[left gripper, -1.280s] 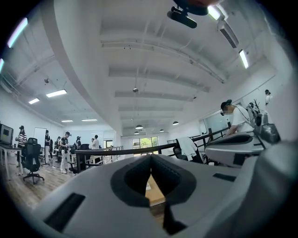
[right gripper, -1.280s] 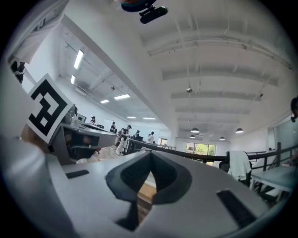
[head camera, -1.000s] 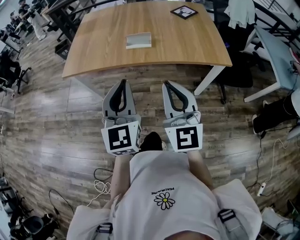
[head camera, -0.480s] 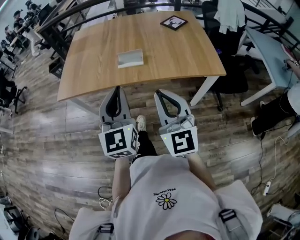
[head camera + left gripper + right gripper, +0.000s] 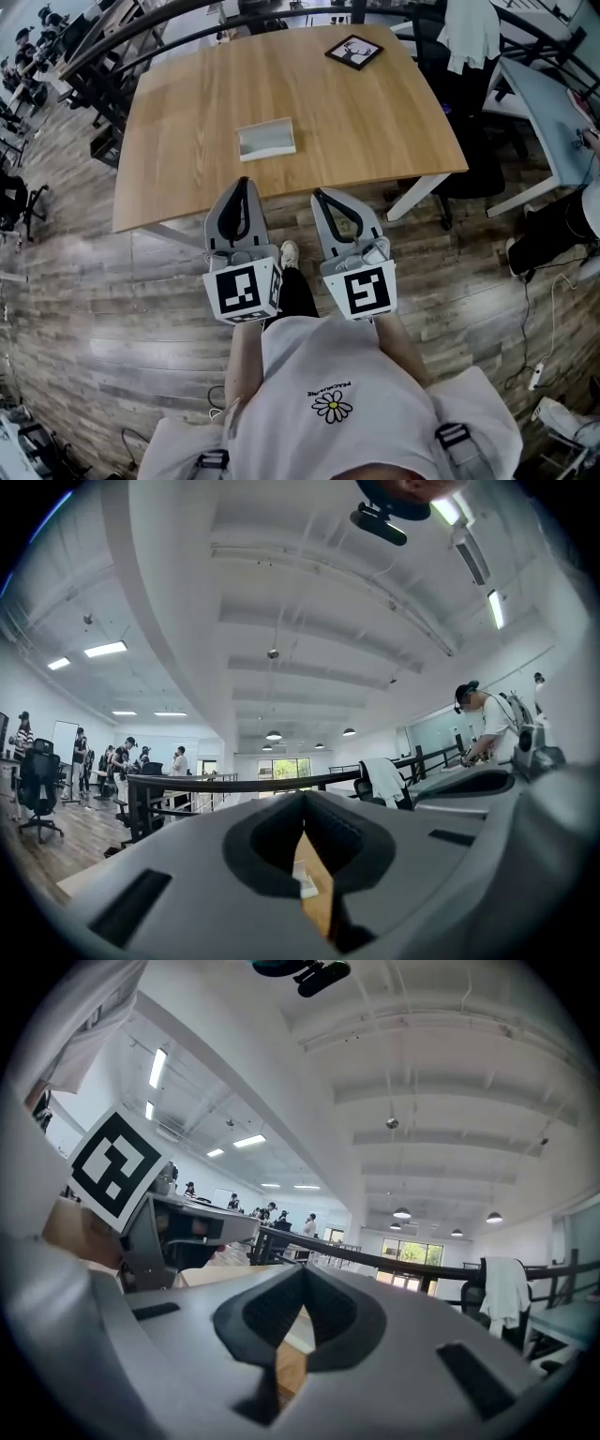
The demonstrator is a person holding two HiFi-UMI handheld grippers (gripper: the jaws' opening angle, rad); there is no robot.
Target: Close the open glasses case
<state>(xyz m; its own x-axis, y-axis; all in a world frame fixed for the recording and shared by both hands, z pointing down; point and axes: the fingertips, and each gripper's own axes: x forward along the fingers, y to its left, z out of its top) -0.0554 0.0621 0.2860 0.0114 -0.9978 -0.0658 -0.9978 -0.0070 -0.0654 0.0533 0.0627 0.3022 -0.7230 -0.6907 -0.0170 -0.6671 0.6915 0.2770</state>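
Observation:
The open glasses case (image 5: 267,141), pale grey-white, lies on the wooden table (image 5: 375,122), left of the middle and near the front edge. My left gripper (image 5: 243,182) is held level with its tips just at the table's front edge, short of the case, jaws shut and holding nothing. My right gripper (image 5: 319,194) is beside it, also shut and holding nothing, tips at the table edge. In the left gripper view the case (image 5: 305,885) shows small through the gap under the closed left gripper (image 5: 304,794). The right gripper (image 5: 304,1269) shows only a strip of table.
A black picture frame (image 5: 353,52) lies at the table's far right. A dark chair with white cloth (image 5: 473,37) stands to the right, beside a second desk (image 5: 548,112). Railings and chairs stand at the far left. People stand in the background of both gripper views.
The person has walked toward the table. Both grippers have moved forward from over the floor to the table's front edge, still shut. The case is nearer.

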